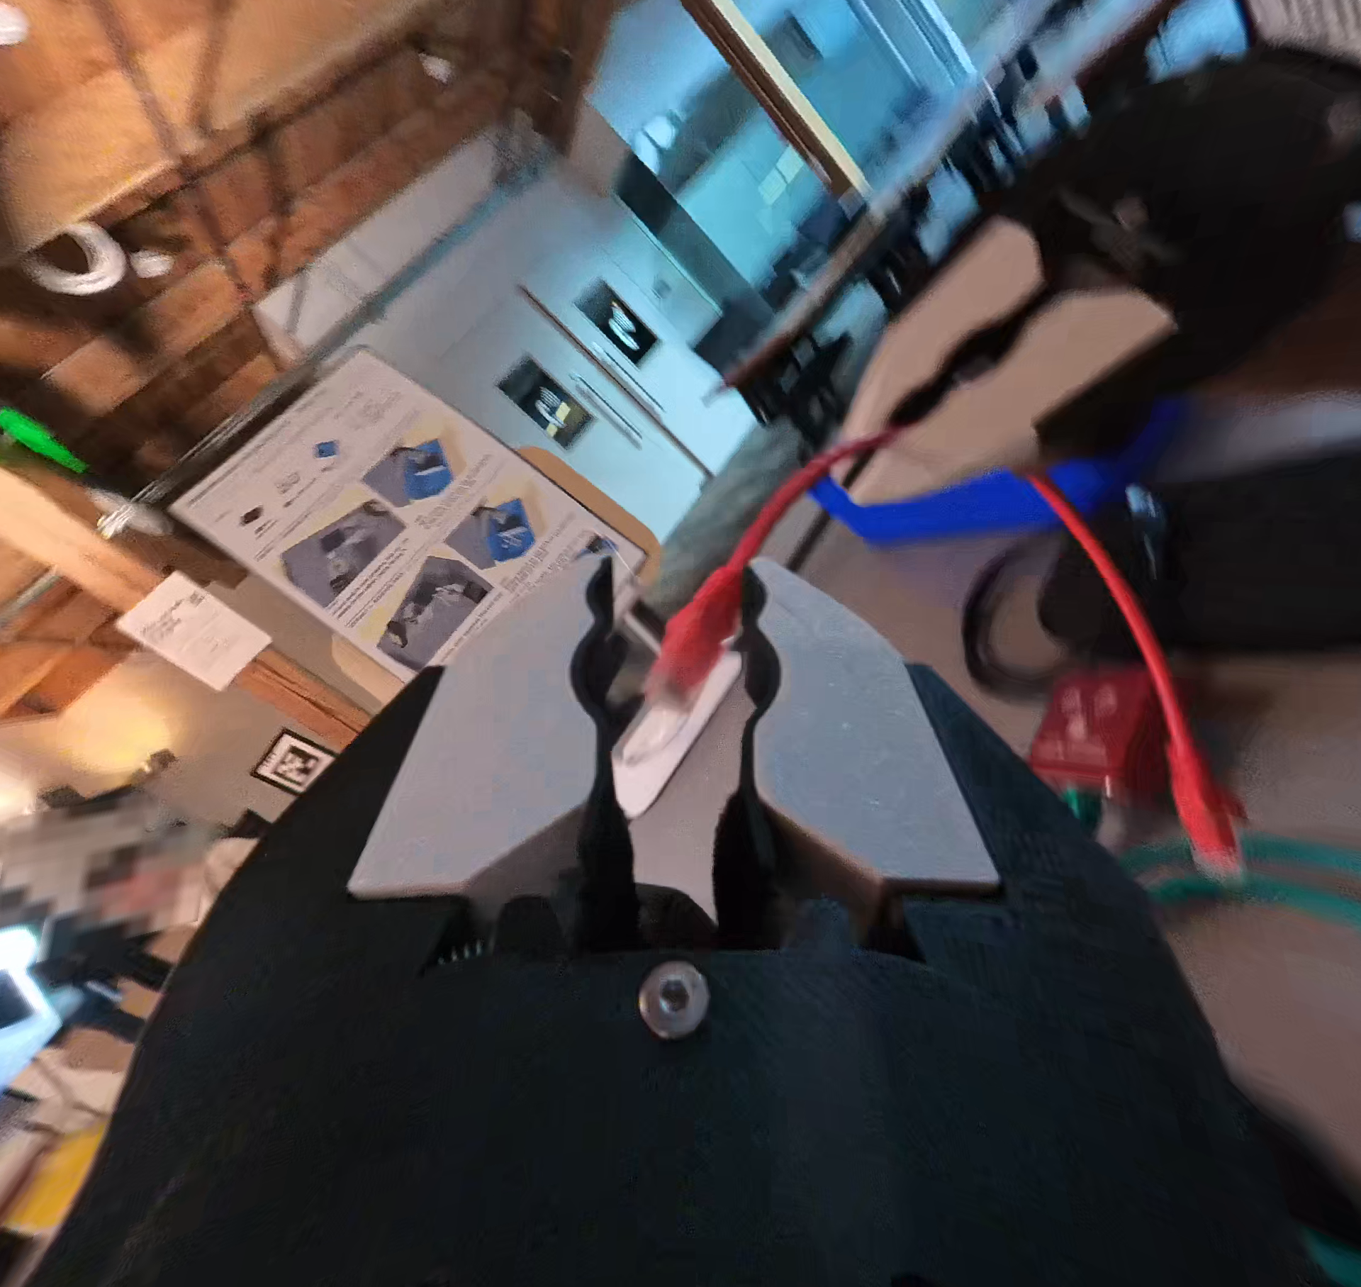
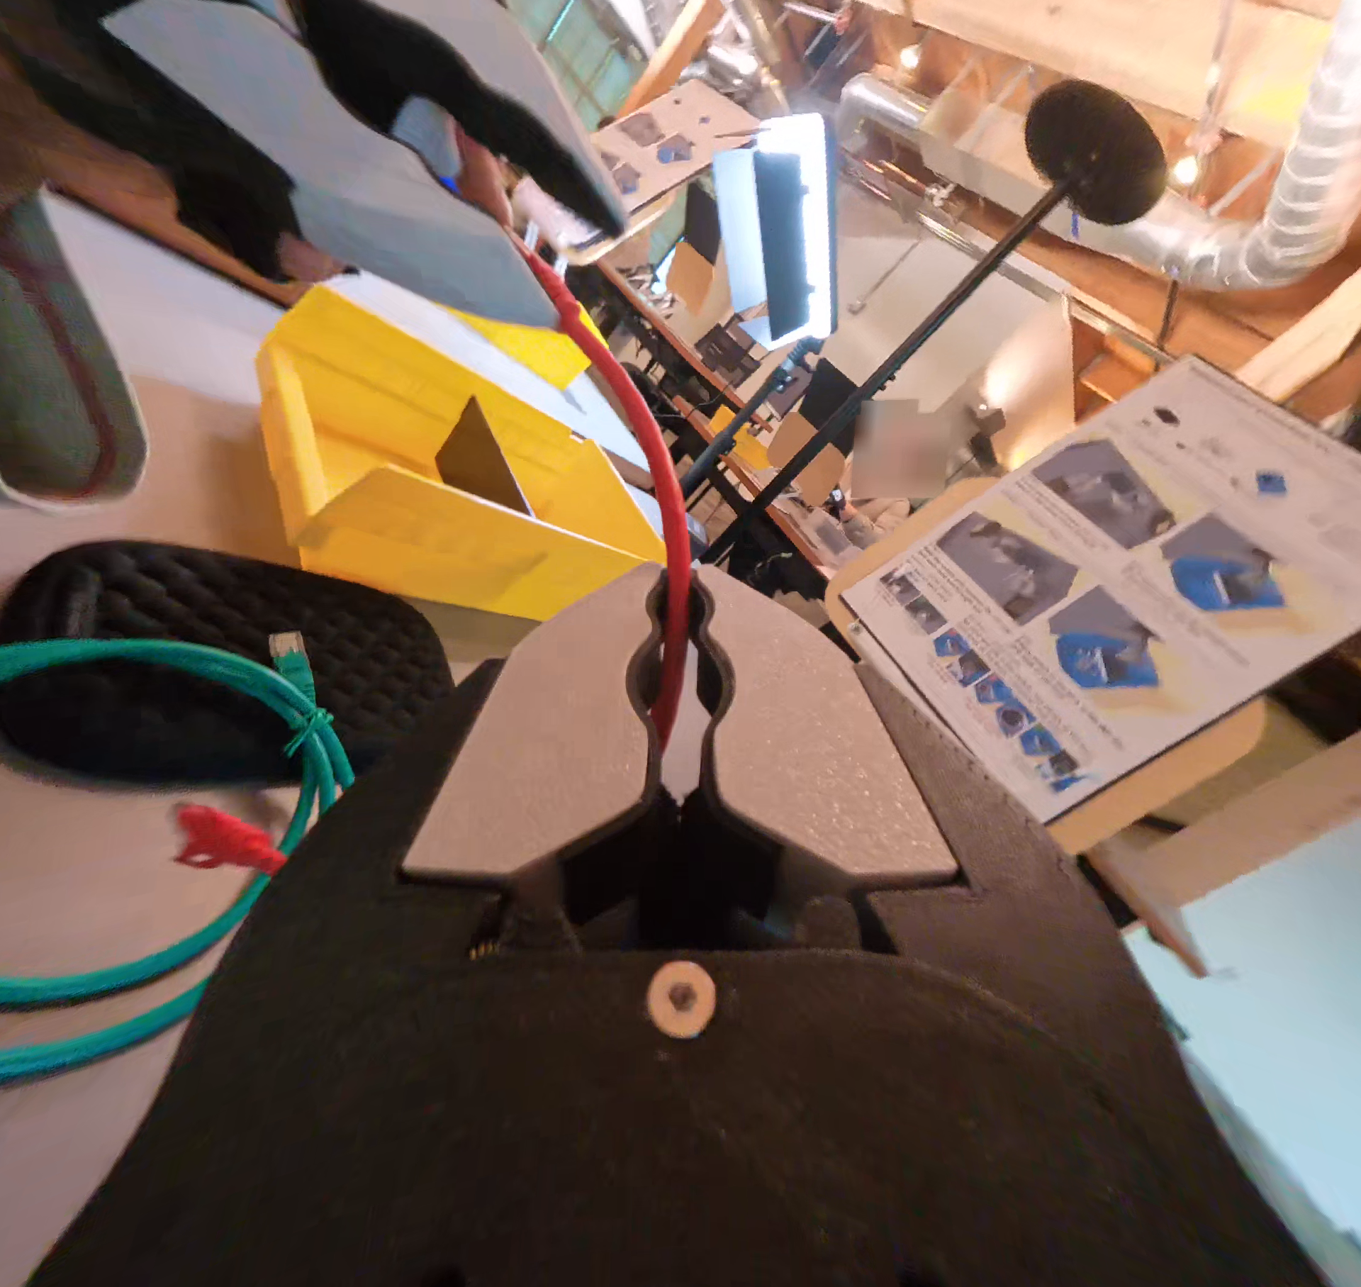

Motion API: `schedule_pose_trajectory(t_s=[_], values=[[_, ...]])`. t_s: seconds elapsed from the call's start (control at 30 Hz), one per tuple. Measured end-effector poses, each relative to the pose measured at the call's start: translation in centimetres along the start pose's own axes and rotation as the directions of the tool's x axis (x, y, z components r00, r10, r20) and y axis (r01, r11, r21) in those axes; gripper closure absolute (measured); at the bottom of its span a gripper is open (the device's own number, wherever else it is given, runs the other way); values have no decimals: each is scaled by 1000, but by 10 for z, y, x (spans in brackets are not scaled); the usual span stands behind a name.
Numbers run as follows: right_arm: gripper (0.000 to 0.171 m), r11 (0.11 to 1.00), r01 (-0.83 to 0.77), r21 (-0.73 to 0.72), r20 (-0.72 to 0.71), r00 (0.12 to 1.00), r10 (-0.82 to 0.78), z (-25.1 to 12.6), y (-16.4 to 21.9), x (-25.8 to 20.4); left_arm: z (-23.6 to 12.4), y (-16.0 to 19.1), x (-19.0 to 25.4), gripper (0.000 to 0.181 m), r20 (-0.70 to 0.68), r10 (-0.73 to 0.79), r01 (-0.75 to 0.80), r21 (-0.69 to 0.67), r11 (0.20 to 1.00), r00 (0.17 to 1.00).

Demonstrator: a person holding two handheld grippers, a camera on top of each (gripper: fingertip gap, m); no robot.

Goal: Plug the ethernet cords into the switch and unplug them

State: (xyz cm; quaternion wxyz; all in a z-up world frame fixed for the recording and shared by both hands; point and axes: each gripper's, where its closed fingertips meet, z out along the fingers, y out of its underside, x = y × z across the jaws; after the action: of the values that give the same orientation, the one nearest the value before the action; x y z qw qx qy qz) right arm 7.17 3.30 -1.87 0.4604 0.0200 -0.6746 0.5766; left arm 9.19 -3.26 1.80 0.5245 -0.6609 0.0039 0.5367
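Observation:
A red ethernet cord (image 2: 666, 485) runs between my two grippers. My right gripper (image 2: 677, 581) is shut on the cord's middle, above the table; it also shows in the left wrist view (image 1: 887, 420). One red plug (image 2: 221, 839) hangs free below it, blurred in the left wrist view (image 1: 1208, 824). The other red plug (image 1: 700, 633) sits between the fingertips of my left gripper (image 1: 677, 577), against the right finger with a gap on its left. The left gripper also shows in the right wrist view (image 2: 582, 264). I cannot make out the switch for certain.
A coiled green ethernet cord (image 2: 221, 669) lies on a black quilted pad (image 2: 184, 611). A yellow bin (image 2: 412, 500) stands behind it, and a blue bin (image 1: 957, 507) shows in the left wrist view. A picture board (image 2: 1068, 588) leans at the right. A small red box (image 1: 1090, 728) lies near a dark box (image 1: 1267, 552). The gap from one gripper's tips to the other's is roughly 8 centimetres.

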Motion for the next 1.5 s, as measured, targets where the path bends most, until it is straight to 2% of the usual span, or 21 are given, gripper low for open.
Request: schedule_pose_trajectory(t_s=[0.07, 0.1, 0.17, 0.2, 0.23, 0.3, 0.43, 0.5, 0.6, 0.77, 0.8, 0.87, 0.9, 0.97, 1.07, 1.13, 1.23, 1.33, 1.37, 1.4, 1.5], values=[[167, 994, -104, 22, -41, 994, 105, -3, 5, 11, -8, -2, -26, 147, 105, -248, 233, 137, 963, 963], [167, 987, -156, 46, -46, 986, 158, -4, 6, 14, -11, -2, -33, 147, 98, -397, 370, 216, 904, 913], [167, 968, -237, 83, -52, 969, 242, -6, 8, 18, -12, 1, -37, 141, -18, -649, 613, 351, 708, 760], [166, 962, -257, 96, -53, 963, 263, -6, 9, 19, -8, 3, -33, 139, -96, -725, 700, 373, 609, 682], [167, 956, -269, 114, -57, 959, 277, -6, 8, 19, -1, 7, -26, 137, -164, -775, 769, 359, 529, 610], [167, 940, -305, 154, -45, 948, 315, -6, 6, 17, 16, 13, -6, 131, -266, -815, 848, 301, 437, 514], [167, 854, -468, 228, 103, 884, 456, 2, 1, 2, 28, -5, 23, 134, -434, -776, 884, 317, 344, 457], [167, 800, -546, 249, 183, 837, 515, 7, -1, -7, 29, -12, 27, 141, -445, -753, 869, 346, 355, 485], [167, 765, -600, 235, 242, 798, 552, 14, 2, -21, 24, -15, 20, 173, -390, -728, 814, 412, 409, 563], [166, 756, -632, 173, 281, 767, 577, 26, 13, -37, 27, 1, 18, 176, -236, -668, 704, 346, 620, 705], [159, 760, -628, 166, 275, 770, 576, 26, 16, -37, 27, 4, 16, 177, -180, -634, 653, 331, 681, 752], [138, 776, -601, 193, 225, 796, 561, 24, 17, -28, 26, 15, 6, 177, -3, -487, 470, 269, 841, 873], [137, 786, -578, 217, 198, 815, 545, 21, 14, -23, 25, 20, 2, 177, 79, -381, 358, 212, 909, 921], [137, 811, -515, 278, 160, 857, 490, 15, 0, -15, 25, 30, -2, 177, 188, -162, 152, 66, 986, 969], [141, 867, -375, 327, 107, 927, 360, 10, -25, -16, 25, 40, -4, 177, 283, 140, -106, -130, 986, 949], [140, 910, -263, 320, 61, 964, 258, 13, -37, -23, 29, 44, 1, 177, 290, 245, -189, -209, 960, 925], [141, 952, -132, 277, -29, 989, 146, 18, -45, -26, 37, 49, 10, 177, 278, 315, -244, -260, 934, 908], [143, 989, -30, 148, -90, 995, 44, 25, -30, -23, 39, 47, 17, 177, 269, 348, -278, -265, 923, 898], [144, 992, -15, 123, -85, 996, 26, 26, -26, -24, 40, 47, 18, 177, 265, 352, -282, -267, 921, 898], [156, 993, -8, 121, -80, 997, 18, 26, -25, -25, 40, 47, 19, 177, 260, 357, -288, -269, 919, 897], [159, 986, -49, 158, -40, 998, 56, 20, -25, -22, 40, 44, 25, 177, 228, 396, -342, -242, 908, 890]])
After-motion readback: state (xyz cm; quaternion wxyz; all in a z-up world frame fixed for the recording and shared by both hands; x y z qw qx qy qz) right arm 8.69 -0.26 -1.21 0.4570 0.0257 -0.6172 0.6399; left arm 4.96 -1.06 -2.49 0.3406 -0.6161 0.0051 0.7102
